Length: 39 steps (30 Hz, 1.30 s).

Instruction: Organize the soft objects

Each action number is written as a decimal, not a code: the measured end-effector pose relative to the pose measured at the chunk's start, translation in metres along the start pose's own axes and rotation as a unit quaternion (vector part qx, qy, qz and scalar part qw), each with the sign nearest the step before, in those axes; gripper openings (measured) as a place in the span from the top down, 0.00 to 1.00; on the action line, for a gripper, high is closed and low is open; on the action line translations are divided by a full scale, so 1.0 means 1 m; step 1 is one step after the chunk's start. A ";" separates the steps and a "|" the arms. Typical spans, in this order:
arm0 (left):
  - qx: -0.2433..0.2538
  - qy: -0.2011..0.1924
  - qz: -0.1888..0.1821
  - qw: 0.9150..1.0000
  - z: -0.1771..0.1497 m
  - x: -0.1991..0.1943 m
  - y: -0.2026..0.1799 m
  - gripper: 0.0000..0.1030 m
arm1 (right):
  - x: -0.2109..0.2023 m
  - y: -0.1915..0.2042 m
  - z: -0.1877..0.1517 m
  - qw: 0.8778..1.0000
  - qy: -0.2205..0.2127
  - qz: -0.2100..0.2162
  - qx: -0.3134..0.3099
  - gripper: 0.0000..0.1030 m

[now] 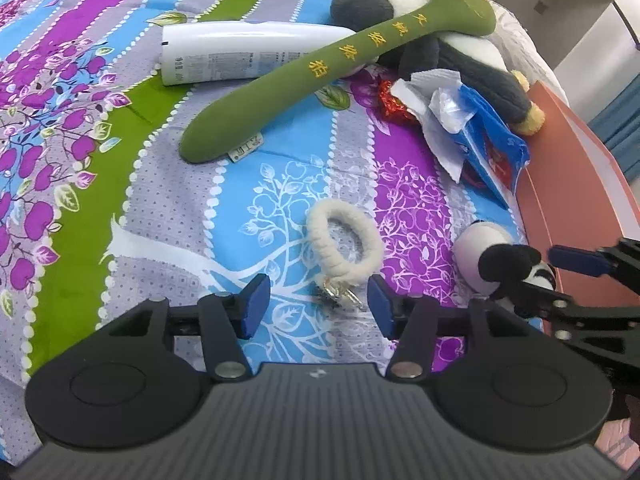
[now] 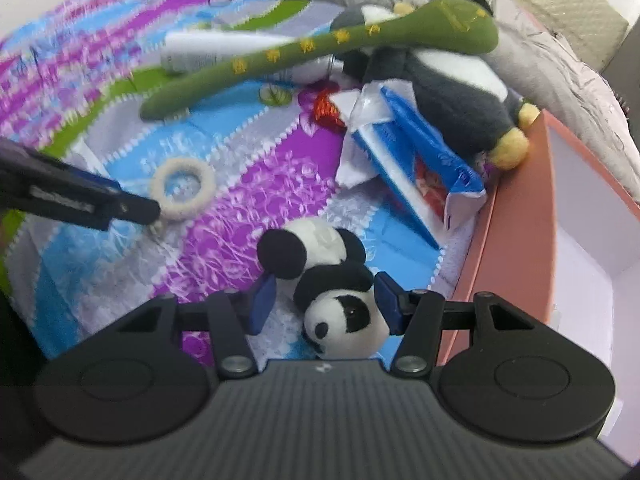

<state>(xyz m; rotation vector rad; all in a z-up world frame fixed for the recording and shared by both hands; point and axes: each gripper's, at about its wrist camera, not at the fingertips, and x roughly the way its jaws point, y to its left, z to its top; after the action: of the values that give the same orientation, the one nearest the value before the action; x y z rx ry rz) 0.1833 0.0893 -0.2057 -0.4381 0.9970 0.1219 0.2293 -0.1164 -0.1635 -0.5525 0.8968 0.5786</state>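
Right gripper point(image 2: 324, 306) spread around the panda point(image 2: 324, 280), left gripper point(image 1: 318, 306) spread before the ring point(image 1: 344, 242): pinch each squarely before lifting.

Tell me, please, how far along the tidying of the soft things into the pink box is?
Nothing looks packed yet; the visible part of the pink box is bare. The right claw straddles the small panda; whether it grips is unclear. The open left claw hovers by the fluffy ring. The green mallet and penguin remain.
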 end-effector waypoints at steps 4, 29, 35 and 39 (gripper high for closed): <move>0.010 0.001 -0.006 1.000 -0.001 0.002 -0.003 0.42 | 0.014 0.007 -0.004 0.999 0.014 -0.027 -0.035 0.45; 0.106 -0.024 0.014 0.994 -0.002 0.028 -0.029 0.55 | -0.020 -0.006 -0.009 0.985 -0.052 0.024 0.164 0.51; 0.121 -0.032 0.029 0.992 -0.002 0.033 -0.032 0.87 | -0.012 -0.004 -0.022 0.979 -0.035 0.031 0.198 0.51; 0.110 -0.036 0.020 0.993 -0.001 0.025 -0.031 0.87 | -0.019 -0.004 -0.027 0.975 -0.040 0.029 0.215 0.51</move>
<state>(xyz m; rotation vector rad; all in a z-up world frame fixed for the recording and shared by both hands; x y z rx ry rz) 0.2053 0.0579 -0.2177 -0.2113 0.9357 0.0623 0.2078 -0.1413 -0.1608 -0.1111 0.9293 0.4383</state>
